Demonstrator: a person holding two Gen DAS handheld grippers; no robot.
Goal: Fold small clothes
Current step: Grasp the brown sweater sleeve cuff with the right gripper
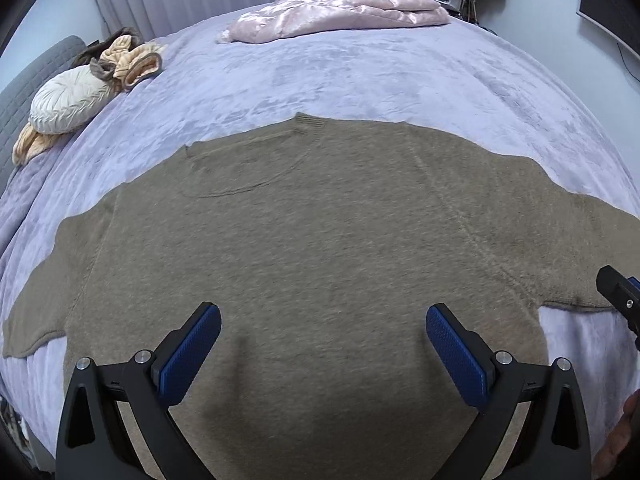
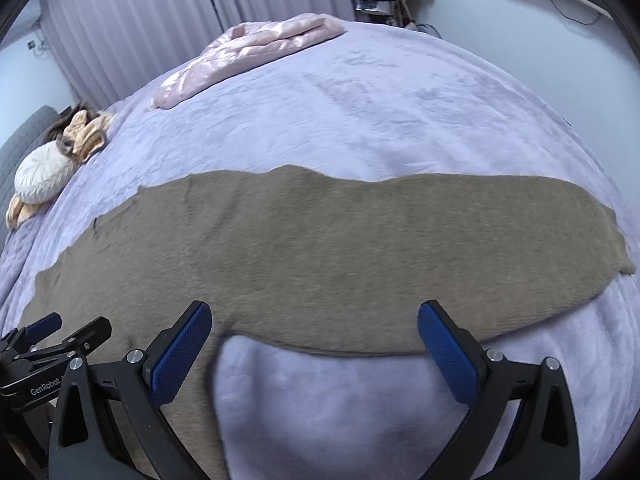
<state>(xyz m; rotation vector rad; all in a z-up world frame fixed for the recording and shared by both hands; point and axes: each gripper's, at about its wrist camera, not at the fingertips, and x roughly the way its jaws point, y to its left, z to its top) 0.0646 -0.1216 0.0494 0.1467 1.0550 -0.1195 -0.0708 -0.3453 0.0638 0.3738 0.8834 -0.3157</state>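
An olive-brown knit sweater lies spread flat on the lavender bedspread, neck away from me and sleeves out to both sides. My left gripper is open and empty, just above the sweater's body near its lower part. My right gripper is open and empty, over the sweater's right sleeve and its armpit edge. The right gripper's tip also shows at the right edge of the left wrist view. The left gripper shows at the lower left of the right wrist view.
A folded pink satin blanket lies at the far side of the bed. A round white cushion and peach and brown clothes sit at the far left by a grey headboard. Curtains and a clothes rack stand behind.
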